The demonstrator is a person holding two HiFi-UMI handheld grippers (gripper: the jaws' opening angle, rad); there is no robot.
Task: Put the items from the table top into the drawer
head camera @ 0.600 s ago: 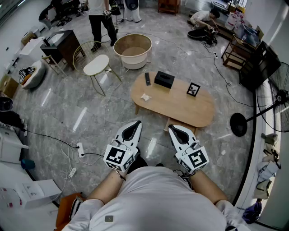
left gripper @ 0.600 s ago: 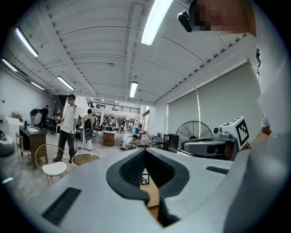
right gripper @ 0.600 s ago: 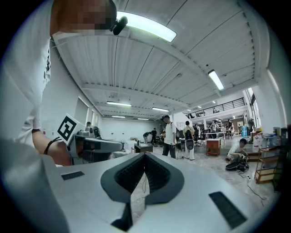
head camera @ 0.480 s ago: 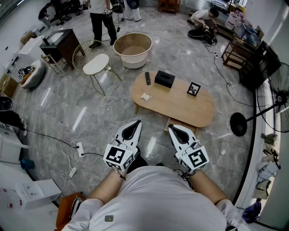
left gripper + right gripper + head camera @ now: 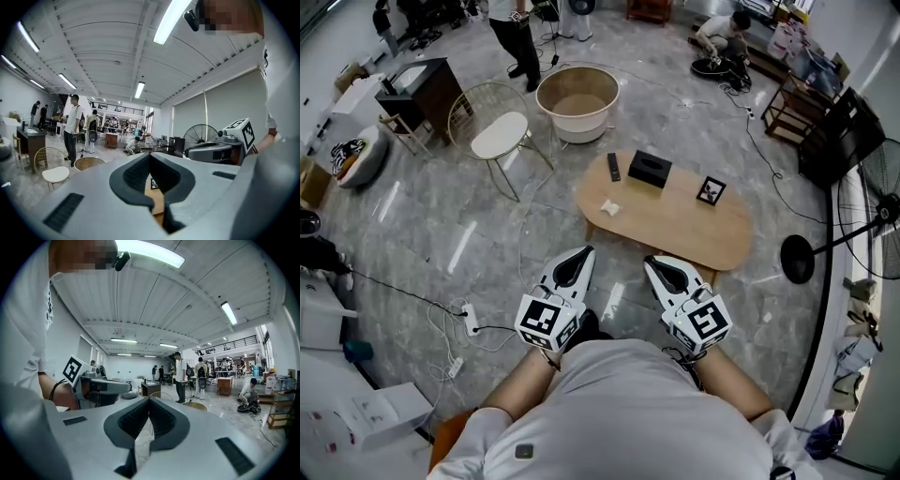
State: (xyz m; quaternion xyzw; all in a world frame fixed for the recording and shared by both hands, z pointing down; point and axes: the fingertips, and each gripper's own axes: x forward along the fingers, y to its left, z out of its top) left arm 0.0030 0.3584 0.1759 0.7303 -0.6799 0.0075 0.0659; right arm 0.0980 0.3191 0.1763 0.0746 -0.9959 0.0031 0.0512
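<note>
While both grippers hang out in front of us, well short of the table, we have nothing in hand. On the left, the left gripper has its jaws pressed together, empty. Ahead of it and slightly right lies the white wad, the nearest item, by the table's near-left edge; we'd call that the left hand's pick. Beyond it is the remote, long axis pointing away from us, with the black box near it. The right gripper is likewise closed on nothing. Farthest right stands the picture frame, ahead of that gripper. We can't see a drawer from here.
</note>
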